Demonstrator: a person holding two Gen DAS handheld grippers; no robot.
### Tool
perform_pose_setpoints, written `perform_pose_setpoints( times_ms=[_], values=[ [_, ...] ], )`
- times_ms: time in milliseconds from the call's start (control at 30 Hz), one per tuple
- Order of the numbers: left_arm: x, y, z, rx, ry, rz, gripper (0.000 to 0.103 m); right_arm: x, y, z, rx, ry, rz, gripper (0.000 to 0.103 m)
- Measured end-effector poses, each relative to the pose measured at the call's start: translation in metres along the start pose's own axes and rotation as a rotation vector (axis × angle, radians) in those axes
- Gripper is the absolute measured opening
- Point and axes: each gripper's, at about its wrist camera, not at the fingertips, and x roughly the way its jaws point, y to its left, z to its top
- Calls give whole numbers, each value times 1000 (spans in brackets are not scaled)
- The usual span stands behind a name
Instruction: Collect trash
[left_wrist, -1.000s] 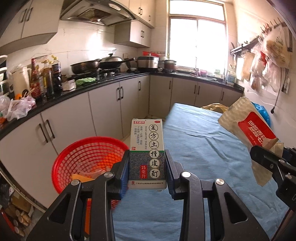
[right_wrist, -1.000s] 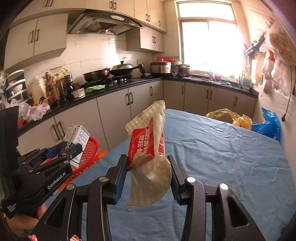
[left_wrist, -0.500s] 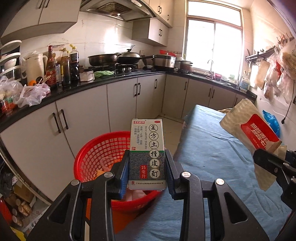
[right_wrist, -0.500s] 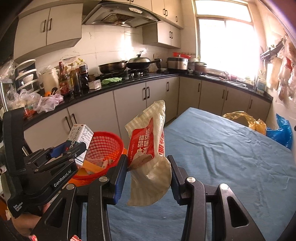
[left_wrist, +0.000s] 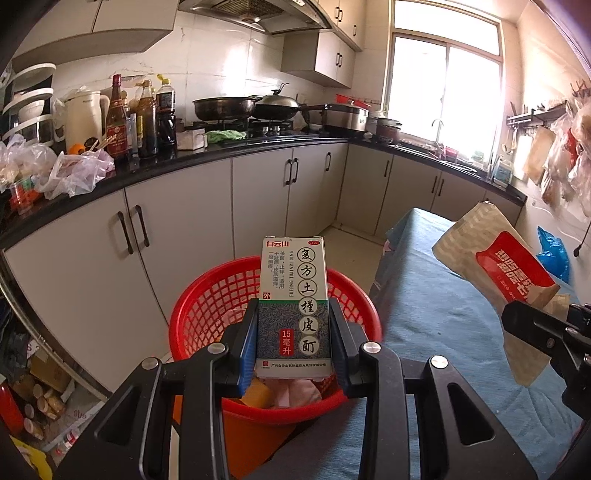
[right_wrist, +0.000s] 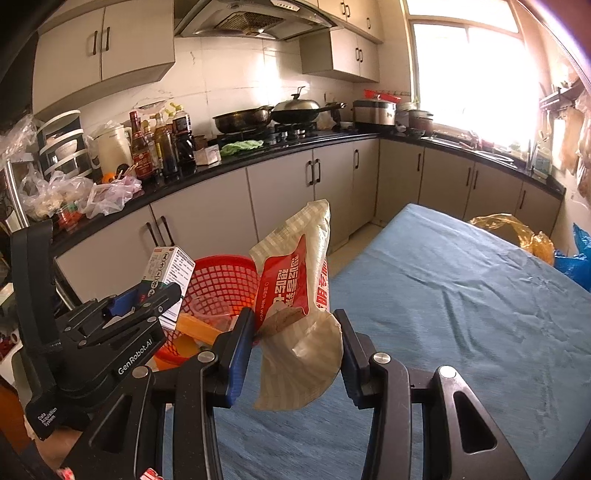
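Note:
My left gripper (left_wrist: 293, 343) is shut on a white and grey medicine box (left_wrist: 293, 295) and holds it upright over the red mesh basket (left_wrist: 207, 314), which has some trash in it. The box also shows in the right wrist view (right_wrist: 168, 273), above the basket (right_wrist: 218, 280). My right gripper (right_wrist: 295, 343) is shut on a beige and red wet-wipe packet (right_wrist: 295, 280), held above the blue table's left edge, right of the basket. The packet shows in the left wrist view (left_wrist: 495, 258).
The blue-covered table (right_wrist: 443, 302) stretches right and back, with a yellow bag (right_wrist: 513, 232) and a blue bag (right_wrist: 580, 254) at its far end. Grey cabinets (left_wrist: 177, 236) under a cluttered black counter run behind the basket. Boxes and jars (left_wrist: 40, 387) lie on the floor at left.
Both grippers have moved left toward the basket with their loads. The medicine box now hangs over the basket's middle, and the packet is close to its right rim.

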Motion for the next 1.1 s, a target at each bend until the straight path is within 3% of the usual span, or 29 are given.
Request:
perform_pose_setpoints(
  times_ms=[467,633,667,733,833,900,967,1100],
  values=[
    [23,43,13,-79,46,23,33,62,22,30,50,105,147,47],
    [36,58,14,-108,62,24,35,92,34,38,65,135,208,52],
    [37,59,13,-114,67,21,47,92,35,38,62,130,196,58],
    [34,63,10,-130,55,13,65,84,32,38,68,103,200,60],
    [18,61,8,-126,7,40,69,59,30,33,41,58,147,61],
    [-2,59,6,-132,-21,28,79,38,29,28,20,24,133,70],
    [-30,52,2,-113,-82,22,97,11,31,16,-22,-14,66,78],
    [-71,33,-11,-14,-156,89,103,-33,36,-11,-105,-91,-34,89]
  ],
)
